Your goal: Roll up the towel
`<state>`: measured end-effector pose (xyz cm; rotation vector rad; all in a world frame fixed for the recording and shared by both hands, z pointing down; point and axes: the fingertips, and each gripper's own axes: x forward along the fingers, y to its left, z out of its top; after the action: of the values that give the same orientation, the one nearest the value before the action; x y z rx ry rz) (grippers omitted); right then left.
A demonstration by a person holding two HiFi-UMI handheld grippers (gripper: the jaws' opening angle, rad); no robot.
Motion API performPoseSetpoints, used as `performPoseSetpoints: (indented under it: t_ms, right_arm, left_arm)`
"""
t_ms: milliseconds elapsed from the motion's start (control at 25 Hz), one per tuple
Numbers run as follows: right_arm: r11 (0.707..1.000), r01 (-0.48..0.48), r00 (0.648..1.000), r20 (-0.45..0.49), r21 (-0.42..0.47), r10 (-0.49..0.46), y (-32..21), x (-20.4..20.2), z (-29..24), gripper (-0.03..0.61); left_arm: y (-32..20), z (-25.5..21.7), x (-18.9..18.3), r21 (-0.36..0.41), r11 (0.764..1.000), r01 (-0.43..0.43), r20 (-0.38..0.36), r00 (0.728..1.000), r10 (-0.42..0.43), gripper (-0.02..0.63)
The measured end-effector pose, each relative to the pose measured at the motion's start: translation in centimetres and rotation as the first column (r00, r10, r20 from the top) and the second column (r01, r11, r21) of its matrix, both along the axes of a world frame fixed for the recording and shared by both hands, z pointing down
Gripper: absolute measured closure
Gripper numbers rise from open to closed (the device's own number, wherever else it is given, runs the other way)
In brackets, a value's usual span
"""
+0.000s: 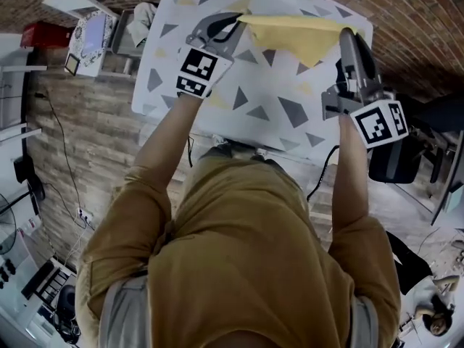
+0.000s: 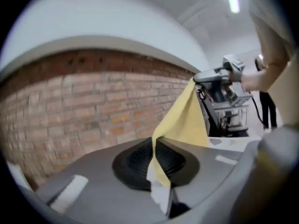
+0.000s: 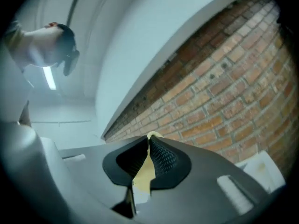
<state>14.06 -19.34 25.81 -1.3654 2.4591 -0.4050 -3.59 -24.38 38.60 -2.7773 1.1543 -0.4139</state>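
The yellow towel (image 1: 293, 35) is held stretched above the patterned surface (image 1: 279, 111). The left gripper (image 1: 230, 22) and the right gripper (image 1: 346, 36) each have their jaws clamped on a corner. Only the gripper views show the cloth pinched between the pads. Only the head view shows its whole span.

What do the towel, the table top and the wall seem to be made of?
Towel: thin yellow cloth, matte; it sags and folds.
Table top: white with grey triangles, smooth, maybe printed laminate or a cover.
Wall: rough red-brown brick with mortar joints.
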Motion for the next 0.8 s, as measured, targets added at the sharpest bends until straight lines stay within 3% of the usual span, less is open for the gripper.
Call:
performPoseSetpoints:
  t_ms: [40,80,120,160,200,240,280,320,400,440,480,560,680,760,800]
  right_arm:
    - [0.997,-0.001,1.000,-0.023,0.074,0.003,0.6,0.1,-1.8,0.558]
    - [0.993,0.005,0.998,-0.058,0.117,0.002,1.4,0.1,-2.7,0.558]
    - [0.994,0.014,0.996,-0.087,0.110,-0.004,2.1,-0.1,-2.1,0.558]
    - [0.999,0.020,0.995,-0.098,0.045,-0.016,2.7,-0.3,0.3,0.558]
    - [0.997,0.024,0.996,-0.088,-0.072,-0.030,3.4,-0.4,4.3,0.558]
    - [0.976,0.022,0.997,-0.073,-0.217,-0.039,4.1,-0.6,9.3,0.558]
    - [0.933,0.012,0.997,-0.071,-0.360,-0.041,5.2,-0.9,14.8,0.558]
    - [0.875,-0.009,0.995,-0.091,-0.485,-0.039,6.5,-1.0,20.0,0.558]
    - [0.735,-0.055,0.991,-0.125,-0.676,-0.041,9.6,-1.1,28.0,0.557]
    - [0.673,-0.055,0.993,-0.111,-0.737,-0.041,11.1,-1.2,30.4,0.555]
    - [0.631,-0.041,0.995,-0.088,-0.774,-0.043,12.2,-1.4,31.9,0.555]
    - [0.596,-0.026,0.995,-0.075,-0.803,-0.058,13.2,-1.7,33.3,0.554]
    - [0.595,-0.047,0.991,-0.111,-0.803,-0.070,13.5,-1.6,33.5,0.554]
    - [0.626,-0.074,0.988,-0.141,-0.776,-0.057,12.7,-1.2,32.8,0.554]
    - [0.662,-0.097,0.987,-0.159,-0.743,-0.034,11.9,-0.9,31.8,0.554]
  left_arm:
    - [0.6,-2.9,-0.5,0.131,0.991,-0.024,0.054,0.998,0.017,0.538]
    - [1.5,-4.3,-0.8,0.209,0.976,-0.062,0.130,0.991,0.035,0.538]
    - [2.7,-3.9,-1.1,0.220,0.970,-0.101,0.208,0.977,0.054,0.538]
    - [3.8,-1.9,-1.4,0.170,0.977,-0.131,0.273,0.958,0.081,0.538]
    - [5.1,1.4,-1.6,0.074,0.986,-0.151,0.319,0.940,0.120,0.538]
    - [6.4,5.3,-1.8,-0.051,0.986,-0.160,0.349,0.922,0.168,0.538]
    - [7.9,9.5,-2.1,-0.186,0.969,-0.162,0.370,0.902,0.222,0.538]
    - [9.7,13.4,-2.4,-0.315,0.936,-0.157,0.387,0.879,0.278,0.538]
    - [13.4,19.5,-3.0,-0.511,0.849,-0.138,0.397,0.837,0.375,0.538]
    - [14.9,21.2,-3.2,-0.571,0.811,-0.130,0.388,0.827,0.406,0.538]
    - [16.1,22.2,-3.3,-0.606,0.785,-0.126,0.372,0.828,0.420,0.537]
    - [17.0,22.7,-3.3,-0.634,0.764,-0.118,0.339,0.846,0.412,0.537]
    - [16.5,22.6,-3.5,-0.619,0.780,-0.094,0.331,0.869,0.367,0.537]
    - [14.7,21.1,-3.6,-0.553,0.830,-0.070,0.322,0.901,0.290,0.537]
    - [13.3,19.5,-3.6,-0.493,0.868,-0.057,0.311,0.920,0.237,0.537]
